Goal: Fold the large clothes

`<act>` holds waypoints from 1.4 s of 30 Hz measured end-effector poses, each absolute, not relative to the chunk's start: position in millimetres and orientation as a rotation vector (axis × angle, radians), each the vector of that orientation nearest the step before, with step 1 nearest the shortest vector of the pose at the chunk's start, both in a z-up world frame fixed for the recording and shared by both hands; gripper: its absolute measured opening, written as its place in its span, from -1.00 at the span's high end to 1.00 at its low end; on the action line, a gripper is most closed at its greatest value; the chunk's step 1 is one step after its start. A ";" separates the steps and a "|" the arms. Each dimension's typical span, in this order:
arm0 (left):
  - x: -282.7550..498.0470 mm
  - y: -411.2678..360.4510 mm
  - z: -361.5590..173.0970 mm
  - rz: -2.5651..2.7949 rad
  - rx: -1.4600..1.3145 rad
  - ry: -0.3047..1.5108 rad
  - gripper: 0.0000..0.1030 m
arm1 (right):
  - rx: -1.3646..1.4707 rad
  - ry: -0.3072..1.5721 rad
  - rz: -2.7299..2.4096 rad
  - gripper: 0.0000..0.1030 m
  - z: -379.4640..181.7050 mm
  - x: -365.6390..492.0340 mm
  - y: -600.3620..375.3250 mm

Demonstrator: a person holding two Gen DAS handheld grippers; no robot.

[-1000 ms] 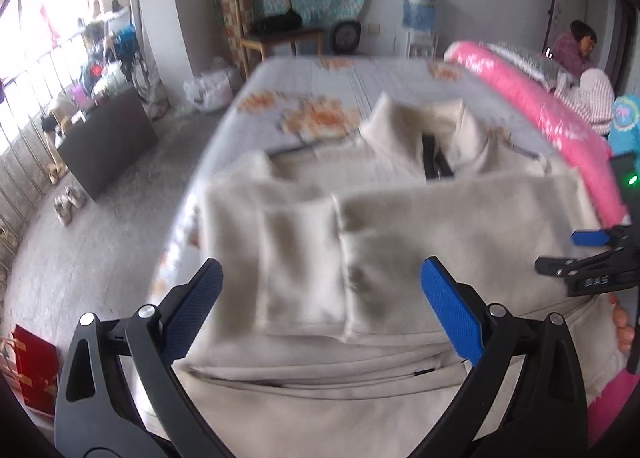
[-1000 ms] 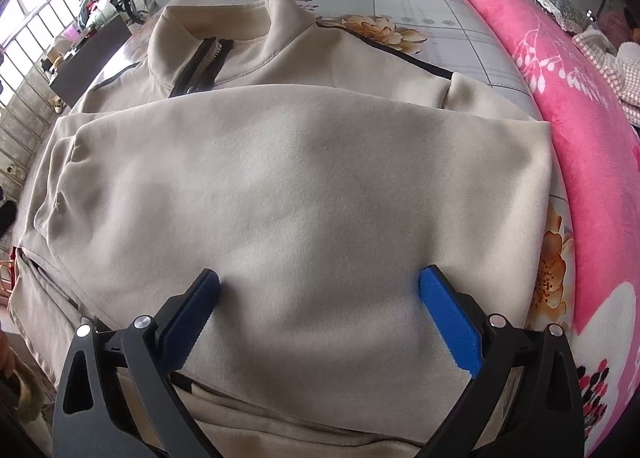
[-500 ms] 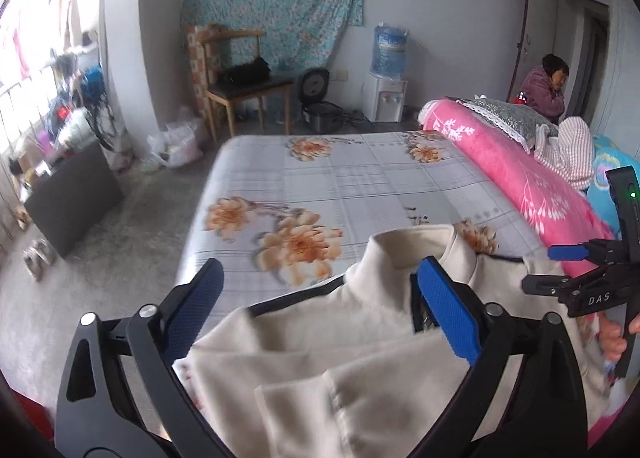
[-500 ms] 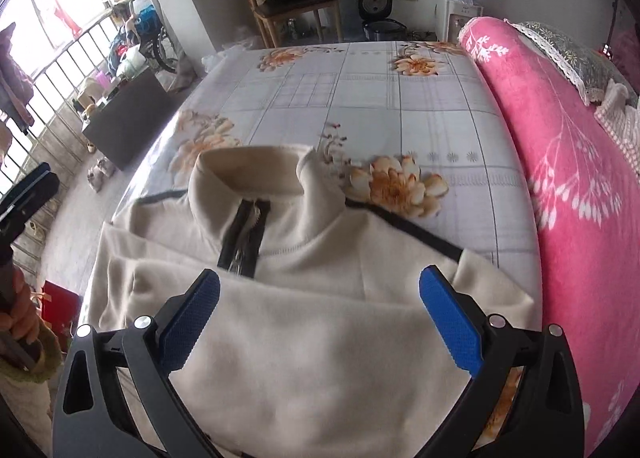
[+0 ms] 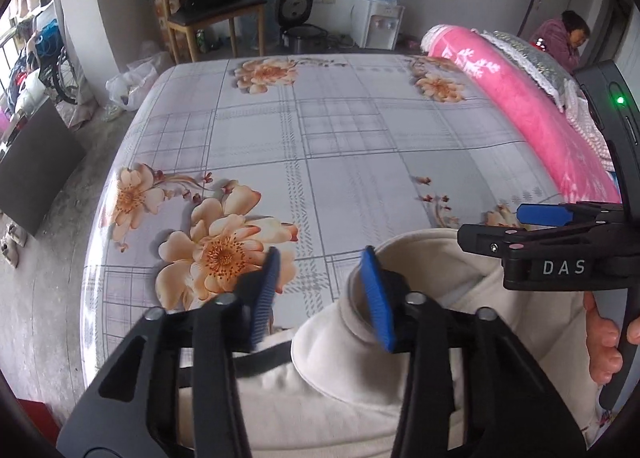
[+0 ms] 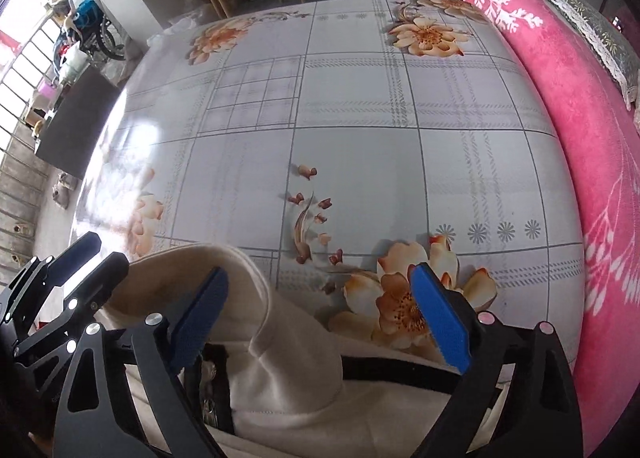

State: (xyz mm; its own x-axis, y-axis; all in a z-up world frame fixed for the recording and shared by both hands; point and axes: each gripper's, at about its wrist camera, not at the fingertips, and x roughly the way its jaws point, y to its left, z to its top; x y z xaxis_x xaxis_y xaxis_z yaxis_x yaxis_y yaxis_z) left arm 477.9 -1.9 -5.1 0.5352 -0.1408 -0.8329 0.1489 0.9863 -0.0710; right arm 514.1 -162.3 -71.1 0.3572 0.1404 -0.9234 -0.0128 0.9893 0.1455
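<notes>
A cream zip-neck sweatshirt (image 5: 348,374) lies on the bed, its stand-up collar (image 6: 240,282) nearest the grippers. My left gripper (image 5: 320,294) is open over the left shoulder, its right pad against the collar's left side. My right gripper (image 6: 320,314) is open wide over the right shoulder, with the collar's right flap between its pads. Neither holds cloth. The right gripper (image 5: 544,234) also shows at the right of the left wrist view. The left gripper (image 6: 72,270) also shows at the left of the right wrist view. The sweatshirt's body is below both views.
The bed has a grey checked sheet with orange flowers (image 5: 320,138). A rolled pink blanket (image 6: 580,118) runs along its right side. A wooden chair (image 5: 208,10), a rice cooker and a water dispenser (image 5: 380,2) stand beyond the bed. A person (image 5: 568,38) sits at far right.
Both grippers have moved forward from the sweatshirt's folded body to its collar and shoulders. The left jaws have narrowed. The sheet beyond the collar has come into view.
</notes>
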 end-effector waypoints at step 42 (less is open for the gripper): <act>284.6 6.1 -7.2 -0.382 0.183 0.919 1.00 | -0.328 1.037 0.291 0.87 -67.7 305.4 -130.0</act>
State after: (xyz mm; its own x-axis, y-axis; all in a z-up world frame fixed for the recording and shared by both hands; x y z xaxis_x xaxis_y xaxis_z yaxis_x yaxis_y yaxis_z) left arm 284.6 6.1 -7.2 0.5452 -0.2431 -0.8023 0.3971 0.9177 -0.0082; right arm 305.4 -130.0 -67.7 0.4788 0.0802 -0.8743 -0.3863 0.9135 -0.1277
